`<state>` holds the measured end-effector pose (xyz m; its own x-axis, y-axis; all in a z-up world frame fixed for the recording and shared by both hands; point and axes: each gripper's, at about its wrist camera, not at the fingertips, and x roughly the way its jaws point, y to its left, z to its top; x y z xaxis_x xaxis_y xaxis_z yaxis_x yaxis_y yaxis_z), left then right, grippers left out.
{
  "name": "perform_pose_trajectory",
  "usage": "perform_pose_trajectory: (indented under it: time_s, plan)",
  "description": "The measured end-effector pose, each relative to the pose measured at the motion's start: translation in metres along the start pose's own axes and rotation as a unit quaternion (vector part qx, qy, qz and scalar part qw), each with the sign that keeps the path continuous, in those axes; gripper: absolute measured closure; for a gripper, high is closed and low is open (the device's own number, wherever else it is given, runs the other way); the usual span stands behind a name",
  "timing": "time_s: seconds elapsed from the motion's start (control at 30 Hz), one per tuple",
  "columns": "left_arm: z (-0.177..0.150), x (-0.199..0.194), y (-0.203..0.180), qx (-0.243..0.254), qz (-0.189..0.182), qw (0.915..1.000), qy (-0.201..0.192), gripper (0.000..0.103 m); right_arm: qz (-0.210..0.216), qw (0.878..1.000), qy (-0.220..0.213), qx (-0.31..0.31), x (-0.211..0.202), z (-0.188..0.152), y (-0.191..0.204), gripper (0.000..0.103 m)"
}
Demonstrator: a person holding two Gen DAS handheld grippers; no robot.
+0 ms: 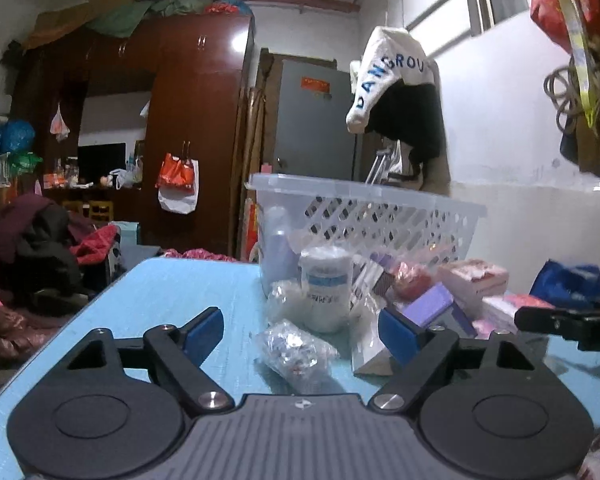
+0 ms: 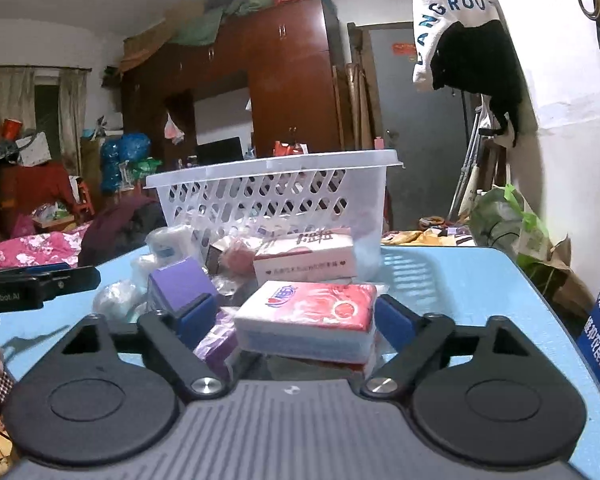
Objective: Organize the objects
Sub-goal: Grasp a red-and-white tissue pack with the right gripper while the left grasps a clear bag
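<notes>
Blue counter: carries a heap of packets beside a white basket.
Left claw: spread, nothing pinched; crinkly wrapped roll lies between its fingers.
Right claw: spread; red tissue pack sits between its fingers, contact unclear.
Basket: beyond both claws, behind the heap.

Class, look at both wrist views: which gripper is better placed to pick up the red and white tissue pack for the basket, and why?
The right gripper. Its open fingers already flank the tissue pack, with the basket straight behind. The left gripper faces a crinkly plastic packet and white bottle instead.
</notes>
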<state>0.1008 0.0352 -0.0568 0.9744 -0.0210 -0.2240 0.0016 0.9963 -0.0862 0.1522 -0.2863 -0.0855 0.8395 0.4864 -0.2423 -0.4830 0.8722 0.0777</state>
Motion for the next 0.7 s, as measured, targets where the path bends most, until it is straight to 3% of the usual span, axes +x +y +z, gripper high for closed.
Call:
perform_pose_trajectory:
  time_s: [0.03,0.17,0.3,0.37,0.57,0.6,0.63,0.7]
  plan:
    - [-0.005,0.000,-0.001,0.002,0.000,1.0000,0.006,0.018,-0.005,1.000,0.000,-0.005,0.000,-0.001,0.001,0.025]
    - [-0.010,0.005,-0.005,0.018,0.016,0.9994,0.024,0.029,-0.006,1.000,0.005,-0.010,-0.003,-0.002,0.001,0.025]
    - [-0.008,0.007,-0.006,0.017,0.026,0.9988,0.037,0.031,-0.013,1.000,0.007,-0.017,0.001,-0.001,0.005,0.023]
    - [-0.006,0.012,-0.007,0.017,0.029,0.9979,0.056,0.036,-0.019,0.999,0.010,-0.026,0.003,0.000,0.007,0.023]
    - [-0.002,0.030,-0.004,0.002,0.023,0.9929,0.117,0.036,-0.020,0.999,0.011,-0.028,0.004,0.001,0.010,0.025]
    - [-0.002,0.029,-0.003,-0.002,0.025,0.9930,0.116,0.038,-0.019,0.999,0.010,-0.026,0.004,0.001,0.009,0.026]
    - [-0.002,0.028,-0.003,-0.002,0.029,0.9930,0.114,0.050,-0.016,1.000,0.007,-0.022,0.002,0.001,0.009,0.026]
    - [-0.005,0.024,-0.003,-0.005,0.028,0.9948,0.098,0.052,-0.009,1.000,-0.002,-0.012,-0.002,0.000,0.007,0.026]
